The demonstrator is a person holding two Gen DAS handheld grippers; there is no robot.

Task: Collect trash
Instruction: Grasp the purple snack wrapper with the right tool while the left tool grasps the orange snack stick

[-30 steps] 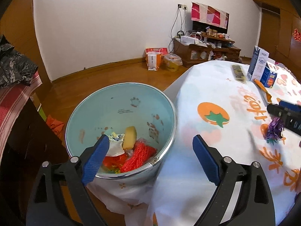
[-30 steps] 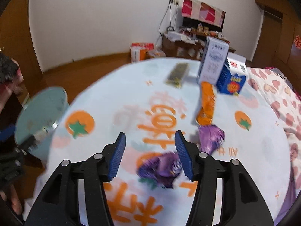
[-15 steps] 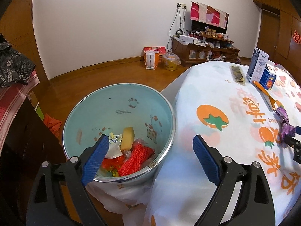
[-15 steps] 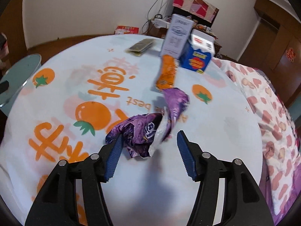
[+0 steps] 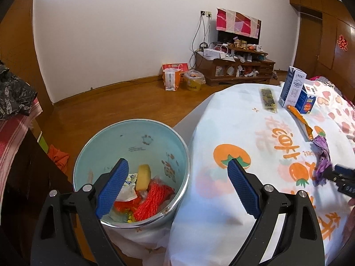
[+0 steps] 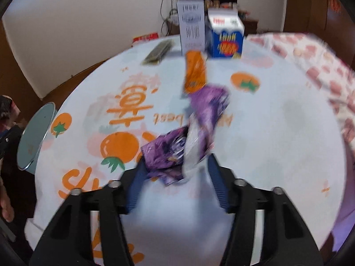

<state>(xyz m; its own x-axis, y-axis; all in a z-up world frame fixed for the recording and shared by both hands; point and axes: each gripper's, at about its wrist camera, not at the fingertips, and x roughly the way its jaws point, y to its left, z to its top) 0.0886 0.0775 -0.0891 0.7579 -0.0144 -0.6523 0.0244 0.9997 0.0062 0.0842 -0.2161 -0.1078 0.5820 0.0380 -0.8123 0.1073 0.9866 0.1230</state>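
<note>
A crumpled purple wrapper lies on the table's fruit-print cloth. My right gripper straddles its near end; the jaws are closing and the pads stand at the wrapper's sides, in a blurred picture. An orange wrapper lies just beyond it. In the left wrist view the purple wrapper and the right gripper show at the right edge. My left gripper hangs open and empty above the pale blue bin, which holds red netting, a yellow piece and paper scraps.
Two cartons, a tall pale one and a blue one, stand at the table's far side beside a flat dark packet. The bin sits off the table's left edge. A dark cabinet flanks the bin.
My right gripper has swung from the table's left part over to the purple wrapper and narrowed around its near end. The left gripper rose a little above the bin.
</note>
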